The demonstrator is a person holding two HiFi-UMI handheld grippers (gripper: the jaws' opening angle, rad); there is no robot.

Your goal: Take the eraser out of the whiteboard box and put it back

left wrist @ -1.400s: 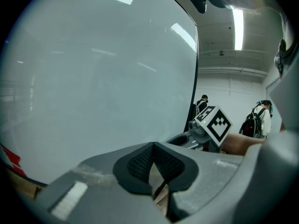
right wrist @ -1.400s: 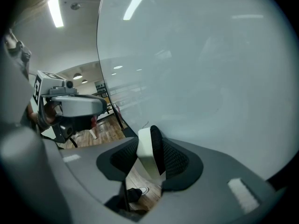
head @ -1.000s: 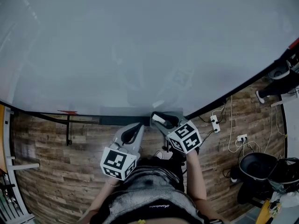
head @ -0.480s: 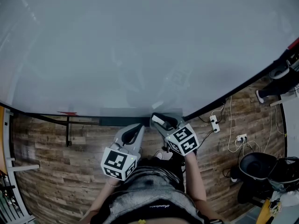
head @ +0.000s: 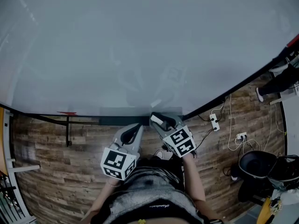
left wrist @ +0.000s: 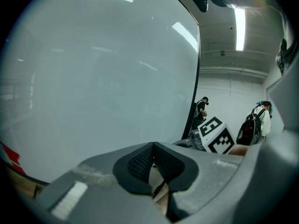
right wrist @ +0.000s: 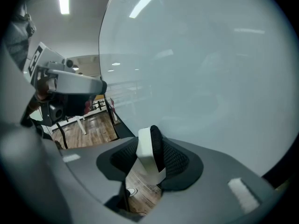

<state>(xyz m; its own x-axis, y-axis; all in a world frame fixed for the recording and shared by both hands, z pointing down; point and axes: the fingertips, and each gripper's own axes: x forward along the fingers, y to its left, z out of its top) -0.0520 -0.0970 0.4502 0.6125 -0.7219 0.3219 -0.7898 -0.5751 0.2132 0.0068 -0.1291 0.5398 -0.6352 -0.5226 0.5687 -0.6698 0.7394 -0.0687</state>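
While the large pale whiteboard point(head: 140, 45) fills most of the head view, the small block eraser point(right wrist: 145, 153), white-bodied with black felt, stands on edge between the pads of the right gripper point(head: 161, 119). The jaws are part-way apart and clamped on it. The eraser hangs at the right end of the long dark grey whiteboard box point(head: 119, 121); contact with it cannot be judged. The right gripper tilts down toward the board. The left gripper point(left wrist: 153, 147) sits beside it, slightly lower, with its pads pressed together and nothing between them, and its tip is just below the box. The box's contents cannot be made out.
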